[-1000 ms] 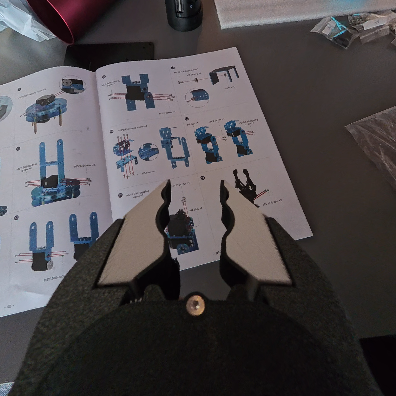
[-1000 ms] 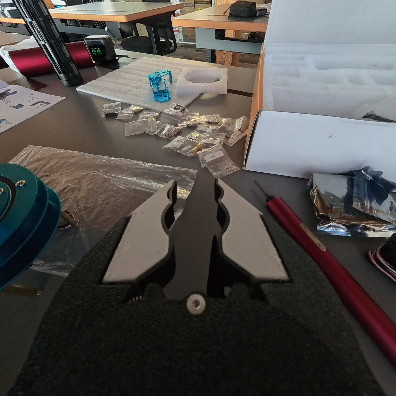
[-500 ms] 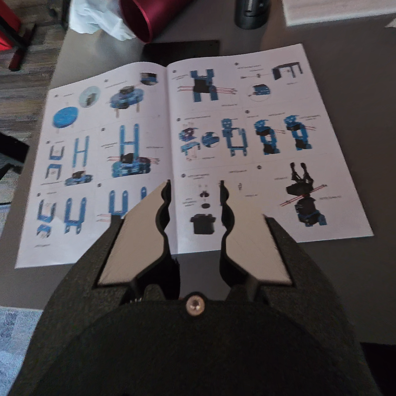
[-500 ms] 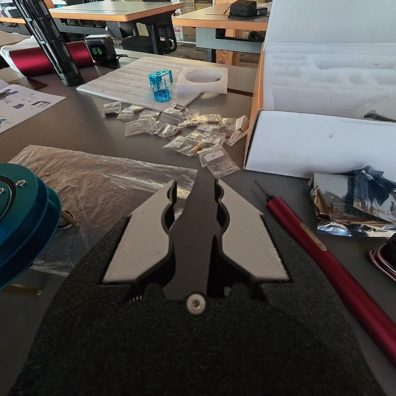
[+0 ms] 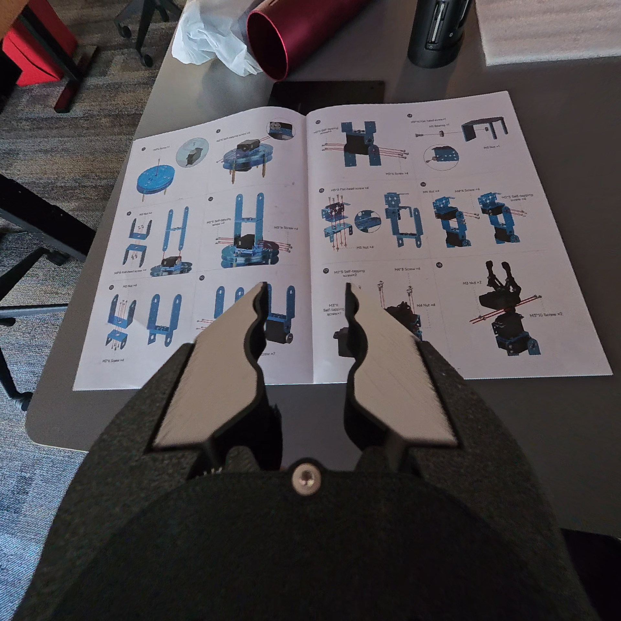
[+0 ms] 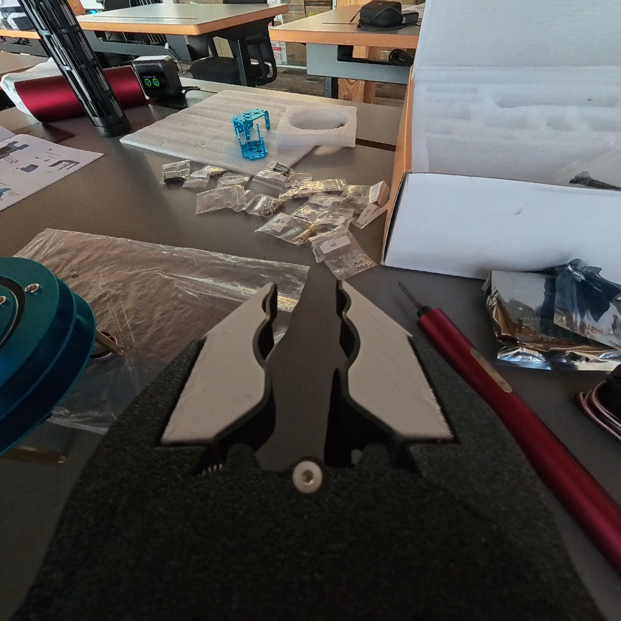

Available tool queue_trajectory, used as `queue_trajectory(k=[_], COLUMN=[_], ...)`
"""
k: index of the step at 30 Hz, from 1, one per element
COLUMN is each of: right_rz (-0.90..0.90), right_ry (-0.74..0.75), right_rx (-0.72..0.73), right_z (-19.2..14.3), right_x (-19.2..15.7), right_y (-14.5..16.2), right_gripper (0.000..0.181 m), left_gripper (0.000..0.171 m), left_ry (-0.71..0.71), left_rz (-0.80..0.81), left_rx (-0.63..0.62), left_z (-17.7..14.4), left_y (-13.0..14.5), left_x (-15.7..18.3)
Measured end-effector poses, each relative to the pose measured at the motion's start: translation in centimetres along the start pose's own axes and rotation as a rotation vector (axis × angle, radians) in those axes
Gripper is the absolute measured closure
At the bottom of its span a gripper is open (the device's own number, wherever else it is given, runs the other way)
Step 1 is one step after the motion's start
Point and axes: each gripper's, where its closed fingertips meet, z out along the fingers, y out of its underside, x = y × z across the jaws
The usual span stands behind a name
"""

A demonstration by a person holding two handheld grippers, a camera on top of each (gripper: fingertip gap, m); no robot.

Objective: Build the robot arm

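Two claws show, both released and grasping nothing. In the left wrist view the left claw [image 5: 305,285] hangs with jaws apart over the lower middle of an open booklet [image 5: 336,235] lying flat on the grey counter [image 5: 554,437]. Beyond the booklet, a black plate [image 5: 329,92] lies at its top edge, a red tube [image 5: 289,37] and white tissue [image 5: 208,40] sit at upper centre, and a black cylinder [image 5: 437,33] stands upper right. In the right wrist view the right claw [image 6: 305,285] is low over bare counter, its jaws parted. A clear plastic sheet [image 6: 151,285] lies to its left, a teal disc stack [image 6: 37,342] at the left edge, and a red screwdriver [image 6: 504,403] just to its right. Small parts bags [image 6: 285,208] lie scattered at centre, near a white box [image 6: 504,225]; a blue bracket [image 6: 250,134] stands on a foam sheet [image 6: 201,134] farther up.
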Motion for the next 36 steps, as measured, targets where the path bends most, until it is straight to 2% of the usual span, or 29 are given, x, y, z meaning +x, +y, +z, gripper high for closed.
queue_trajectory(k=[36], right_rz=[-0.001], right_ry=[0.001], right_rx=[-0.004], right_z=[0.0], right_x=[0.0], right_y=[0.0], right_gripper=[0.147], left_gripper=[0.127], left_ry=[0.029], left_rz=[0.018], left_rx=[-0.006], left_z=[0.4], left_y=[0.0], left_x=[1.2])
